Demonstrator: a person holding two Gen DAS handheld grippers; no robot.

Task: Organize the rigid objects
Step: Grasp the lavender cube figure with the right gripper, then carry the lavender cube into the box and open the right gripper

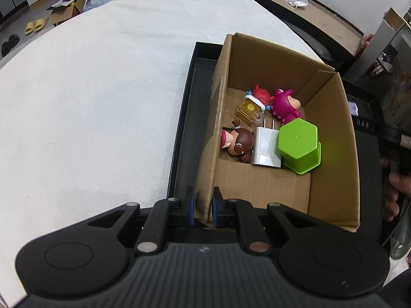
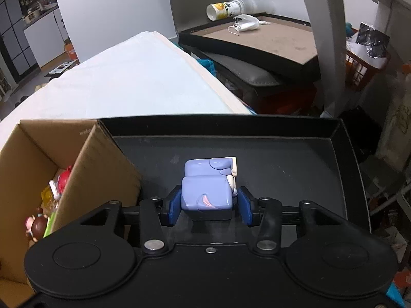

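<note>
Brown cardboard box (image 1: 331,138) sits on a black tray (image 2: 282,159), and the left gripper (image 1: 203,206) is clamped on its near wall. Inside lie a green cup (image 1: 299,145), a white plug (image 1: 265,148) and small toy figures (image 1: 280,102). To the right, a purple toy (image 2: 205,192) lies on the tray between the right gripper's (image 2: 208,209) blue pads (image 2: 173,209). The left pad touches it; the right pad stands just clear.

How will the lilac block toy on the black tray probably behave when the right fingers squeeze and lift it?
The lilac block toy looks like hard, glossy plastic, so it should stay stiff but may slip a little against the pads. Its boxy shape with flat sides between the right gripper fingers suggests it will not roll. It seems small and probably light, resting flat on the black tray.
</note>
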